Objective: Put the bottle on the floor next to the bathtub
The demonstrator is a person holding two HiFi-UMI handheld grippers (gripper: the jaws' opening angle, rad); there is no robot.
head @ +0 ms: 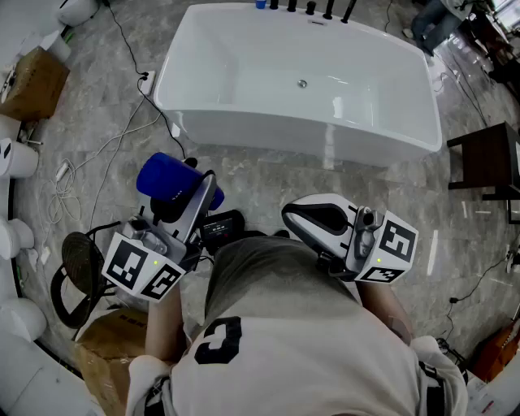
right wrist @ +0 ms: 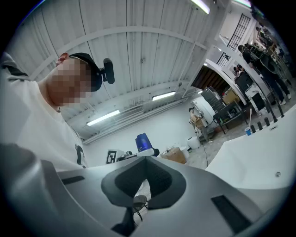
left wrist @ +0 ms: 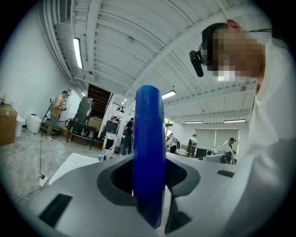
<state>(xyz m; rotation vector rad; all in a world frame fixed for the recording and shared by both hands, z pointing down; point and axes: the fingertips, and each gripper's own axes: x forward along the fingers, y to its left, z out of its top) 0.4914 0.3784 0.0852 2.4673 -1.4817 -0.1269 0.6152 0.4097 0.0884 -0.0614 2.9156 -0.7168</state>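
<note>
Head view: closest to me, below my grey shirt [head: 268,284], are the two tools, both held above the floor [head: 268,175] in front of the bathtub [head: 284,134]. My left gripper [head: 191,195] is pinching the blue bottle [head: 165,180]. In the left gripper view the bottle stands upright between the pads and fills the gap from one jaw to the other. The bottle is off the floor, near the left end of the tub's near wall and apart from it. My right gripper [head: 294,215] sits just right of my middle. In the right gripper view its jaws are pressed together at the tips with nothing between them, and the blue bottle shows small beyond them.

A black round object [head: 77,264] and a cardboard box [head: 114,333] lie on the floor beside my left arm. White and black cables [head: 97,195] trail over the grey marbled floor toward a power strip [head: 148,79] by the tub's left corner. The white tub lies crosswise in front of me with its drain [head: 302,83] in the middle of its bottom. Black fittings [head: 310,8] and a small blue cup [head: 260,4] stand on its far rim. A second cardboard box [head: 32,81] stands far left, and a dark side table [head: 487,154] stands on the right, just past the tub's right end.
</note>
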